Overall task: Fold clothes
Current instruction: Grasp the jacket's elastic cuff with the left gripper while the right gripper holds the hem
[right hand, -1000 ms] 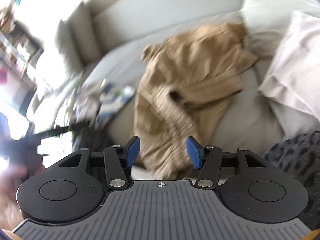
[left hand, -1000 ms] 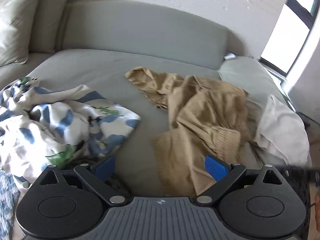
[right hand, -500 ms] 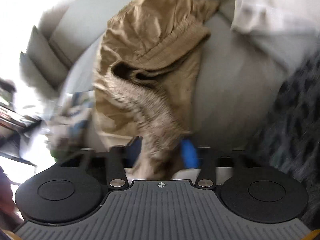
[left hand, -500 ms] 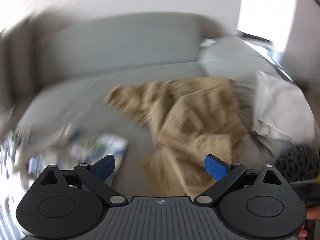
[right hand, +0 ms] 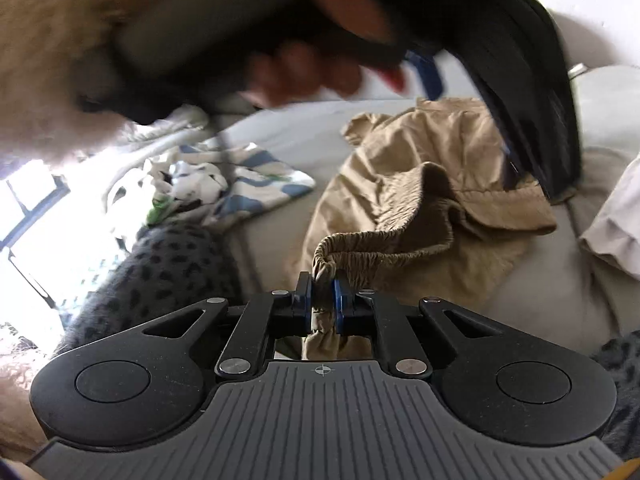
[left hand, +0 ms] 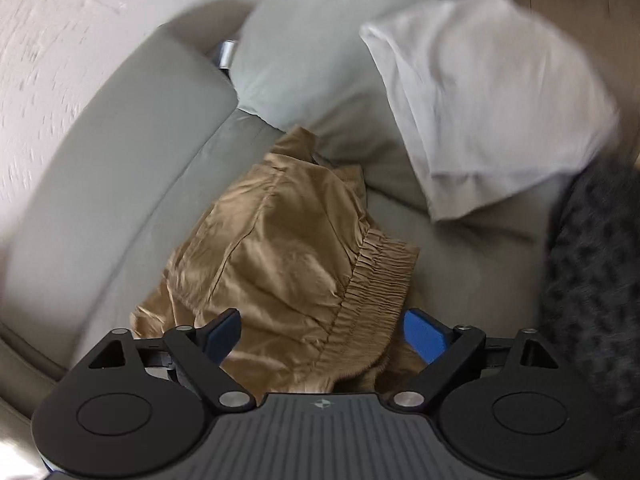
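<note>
Right wrist view, right hand-held gripper [right hand: 322, 294] now clamped on tan shorts [right hand: 420, 200] waistband, previously open.

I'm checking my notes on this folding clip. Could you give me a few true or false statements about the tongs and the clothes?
1. The right tongs are shut on the elastic waistband of the tan shorts. True.
2. The left tongs are clamped on the shorts. False: they stand open, with the tan cloth between the fingers.
3. A blue-and-white patterned garment lies beside the shorts on the sofa. True.
4. The white pillow lies on top of the shorts. False: it sits apart, beyond them.
</note>
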{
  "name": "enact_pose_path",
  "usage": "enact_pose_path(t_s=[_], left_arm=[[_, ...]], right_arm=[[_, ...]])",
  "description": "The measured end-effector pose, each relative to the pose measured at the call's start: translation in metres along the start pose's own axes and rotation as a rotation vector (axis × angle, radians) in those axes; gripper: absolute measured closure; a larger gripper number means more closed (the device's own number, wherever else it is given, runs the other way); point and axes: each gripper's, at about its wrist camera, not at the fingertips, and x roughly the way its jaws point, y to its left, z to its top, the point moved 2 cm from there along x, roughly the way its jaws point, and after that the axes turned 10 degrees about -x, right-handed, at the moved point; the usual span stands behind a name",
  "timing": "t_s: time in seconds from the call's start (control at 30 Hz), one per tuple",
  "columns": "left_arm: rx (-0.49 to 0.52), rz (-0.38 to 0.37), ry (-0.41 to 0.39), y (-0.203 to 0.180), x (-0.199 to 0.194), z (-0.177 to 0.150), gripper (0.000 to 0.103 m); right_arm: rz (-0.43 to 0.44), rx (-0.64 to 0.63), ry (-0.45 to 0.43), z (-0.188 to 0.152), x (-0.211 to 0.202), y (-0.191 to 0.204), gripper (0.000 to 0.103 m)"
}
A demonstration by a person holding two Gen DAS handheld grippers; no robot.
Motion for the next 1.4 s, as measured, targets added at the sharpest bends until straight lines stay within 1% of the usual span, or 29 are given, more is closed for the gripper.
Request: enact_pose_path(t_s=[0.07, 0.17, 0.23, 0.33, 0.4, 0.47, 0.57, 0.6, 0.67, 0.7, 0.77, 0.87, 0.97, 1.07, 1.13, 1.17, 1.23, 1.3, 1.33, 1.4], left_arm=[[0.028, 0.002, 0.021, -0.011, 0.013, 0.007, 0.011], [0.037, -0.029, 0.062, -0.022, 0.032, 0.018, 0.012], [0.061, -0.033, 0.079, -0.032, 0.04, 0.022, 0.013], [0.124, -0.019, 0.096, -0.046, 0.049, 0.026, 0.016], [0.146, 0.007, 0.11, -0.051, 0.058, 0.029, 0.023], [0.137, 0.027, 0.13, -0.049, 0.068, 0.034, 0.035], [0.137, 0.021, 0.164, -0.047, 0.079, 0.036, 0.038], [0.149, 0.023, 0.164, -0.048, 0.08, 0.035, 0.039], [0.153, 0.012, 0.146, -0.046, 0.076, 0.035, 0.051], [0.136, 0.001, 0.131, -0.043, 0.072, 0.036, 0.053], [0.051, -0.019, 0.082, -0.023, 0.06, 0.04, 0.057], [-0.097, -0.03, -0.003, 0.02, 0.039, 0.043, 0.058], [-0.312, -0.06, -0.078, 0.079, 0.015, 0.03, 0.059], [-0.583, -0.133, -0.155, 0.139, -0.006, -0.004, 0.059], [-0.759, -0.172, -0.194, 0.171, -0.013, -0.035, 0.059], [-0.835, -0.189, -0.208, 0.183, -0.016, -0.052, 0.059], [-0.958, -0.214, -0.237, 0.201, -0.02, -0.084, 0.059], [-1.048, -0.222, -0.279, 0.213, -0.025, -0.111, 0.059], [-1.081, -0.22, -0.296, 0.217, -0.027, -0.122, 0.059], [-1.139, -0.22, -0.32, 0.226, -0.032, -0.14, 0.059]], right_arm=[[0.044, 0.042, -0.015, 0.004, -0.004, -0.002, 0.093], [0.133, 0.121, -0.036, 0.004, -0.005, -0.011, 0.093], [0.157, 0.162, -0.04, 0.004, -0.004, -0.018, 0.093], [0.172, 0.196, -0.045, 0.002, -0.004, -0.024, 0.093], [0.179, 0.205, -0.048, 0.001, -0.005, -0.026, 0.093], [0.179, 0.211, -0.048, 0.0, -0.006, -0.027, 0.093], [0.18, 0.22, -0.05, -0.002, -0.008, -0.028, 0.093], [0.18, 0.223, -0.05, -0.002, -0.009, -0.028, 0.093], [0.18, 0.229, -0.051, -0.003, -0.01, -0.029, 0.093], [0.181, 0.232, -0.051, -0.004, -0.011, -0.029, 0.093], [0.177, 0.234, -0.05, -0.005, -0.013, -0.029, 0.093], [0.164, 0.228, -0.046, -0.007, -0.017, -0.027, 0.093], [0.146, 0.217, -0.043, -0.009, -0.02, -0.025, 0.093], [0.124, 0.214, -0.054, -0.009, -0.021, -0.029, 0.092], [0.124, 0.241, -0.063, -0.009, -0.021, -0.033, 0.084], [0.123, 0.259, -0.061, -0.009, -0.021, -0.036, 0.077], [0.118, 0.284, -0.041, -0.01, -0.016, -0.038, 0.077], [0.129, 0.296, -0.018, -0.01, -0.013, -0.037, 0.076], [0.138, 0.299, -0.008, -0.01, -0.014, -0.037, 0.073], [0.161, 0.33, -0.026, -0.01, -0.016, -0.037, 0.046]])
